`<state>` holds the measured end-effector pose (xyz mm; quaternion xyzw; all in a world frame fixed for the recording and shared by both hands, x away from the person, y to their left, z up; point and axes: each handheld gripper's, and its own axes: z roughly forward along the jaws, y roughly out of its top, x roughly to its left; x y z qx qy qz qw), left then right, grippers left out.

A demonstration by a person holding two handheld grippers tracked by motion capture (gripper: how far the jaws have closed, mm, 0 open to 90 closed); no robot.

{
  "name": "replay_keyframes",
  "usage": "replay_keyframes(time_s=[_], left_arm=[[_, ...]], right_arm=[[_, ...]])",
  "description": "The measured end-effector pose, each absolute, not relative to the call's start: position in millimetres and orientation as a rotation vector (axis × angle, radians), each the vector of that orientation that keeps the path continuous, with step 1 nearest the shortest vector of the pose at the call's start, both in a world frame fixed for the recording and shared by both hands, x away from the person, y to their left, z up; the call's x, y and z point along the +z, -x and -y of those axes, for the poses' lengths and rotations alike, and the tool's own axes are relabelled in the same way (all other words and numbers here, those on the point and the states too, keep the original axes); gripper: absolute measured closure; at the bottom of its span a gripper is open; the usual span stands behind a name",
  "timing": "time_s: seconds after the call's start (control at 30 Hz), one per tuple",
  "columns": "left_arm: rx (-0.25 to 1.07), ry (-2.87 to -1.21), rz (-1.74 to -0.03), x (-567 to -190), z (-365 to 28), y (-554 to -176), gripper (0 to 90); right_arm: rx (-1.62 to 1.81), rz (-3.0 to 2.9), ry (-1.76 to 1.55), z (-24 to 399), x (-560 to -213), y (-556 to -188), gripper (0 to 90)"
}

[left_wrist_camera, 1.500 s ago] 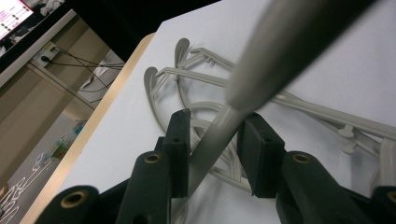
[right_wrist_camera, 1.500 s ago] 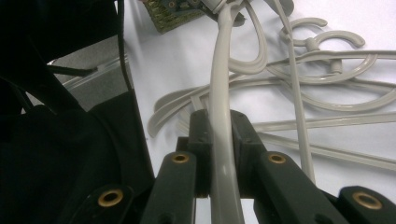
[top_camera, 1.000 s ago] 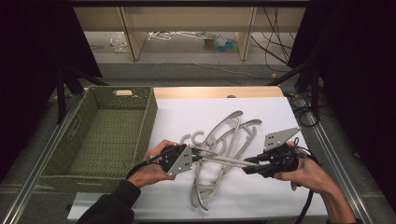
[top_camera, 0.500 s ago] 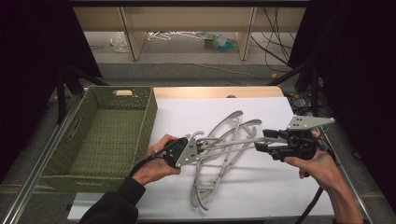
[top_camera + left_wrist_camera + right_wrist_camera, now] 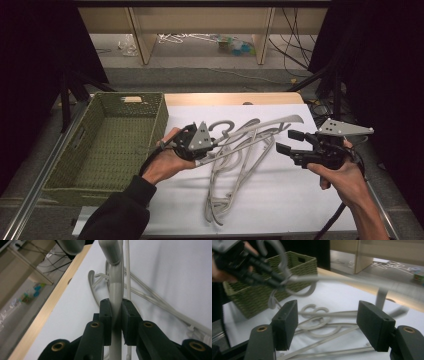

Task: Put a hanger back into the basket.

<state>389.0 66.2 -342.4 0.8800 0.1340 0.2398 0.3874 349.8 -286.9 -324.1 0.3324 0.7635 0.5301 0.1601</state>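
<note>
White covering spreads over the tabletop (image 5: 280, 200), with a strip of bare wood along its far edge, and behind that I see a shelf unit on a grey floor with small clutter under it. At my left a green woven basket (image 5: 107, 145) sits just beside the white sheet, its near corner close to my left hand-held gripper (image 5: 200, 145). That left hand-held gripper is pressed tight on one grey plastic hanger (image 5: 115, 287), the pads pinching its bar from both sides; the hanger is raised off the sheet and reaches across toward my right. Under and around it lies a tangle of other hangers (image 5: 227, 190), hooks and arms overlapping, some touching the one I hold, so I cannot tell whether it is free of the heap. My right hand-held gripper (image 5: 290, 141) hovers off the hanger's far end with its jaws spread; they have just been opening, and nothing sits between them. From the right gripper view the lifted hanger crosses above those jaws, blurred, with the basket beyond.
</note>
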Motion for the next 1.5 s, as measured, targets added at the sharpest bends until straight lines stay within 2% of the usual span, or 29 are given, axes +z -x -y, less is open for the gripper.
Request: replay_keyframes(time_s=[0.13,0.4,0.7,0.97,1.2,1.5], left_arm=[[0.592,-2.207,-0.414,-326,-79,-392,79.9],[0.489,-2.171,-0.533,-313,-107,-394,79.9],[0.315,-2.059,-0.673,-302,-143,-393,79.9],[0.209,-1.951,-0.719,-270,-168,-388,79.9],[0.235,-1.936,-0.752,-250,-195,-387,79.9],[0.383,-1.903,-0.878,-249,-247,-396,79.9]], right_arm=[[1.538,-2.218,-0.940,282,-331,-345,33.2],[1.497,-2.309,-0.989,272,-365,-344,32.8],[1.485,-2.344,-0.993,267,-373,-343,32.6],[1.451,-2.373,-1.010,268,-381,-344,31.4],[1.473,-2.382,-1.019,266,-384,-343,29.3],[1.464,-2.385,-1.032,267,-391,-345,29.2]])
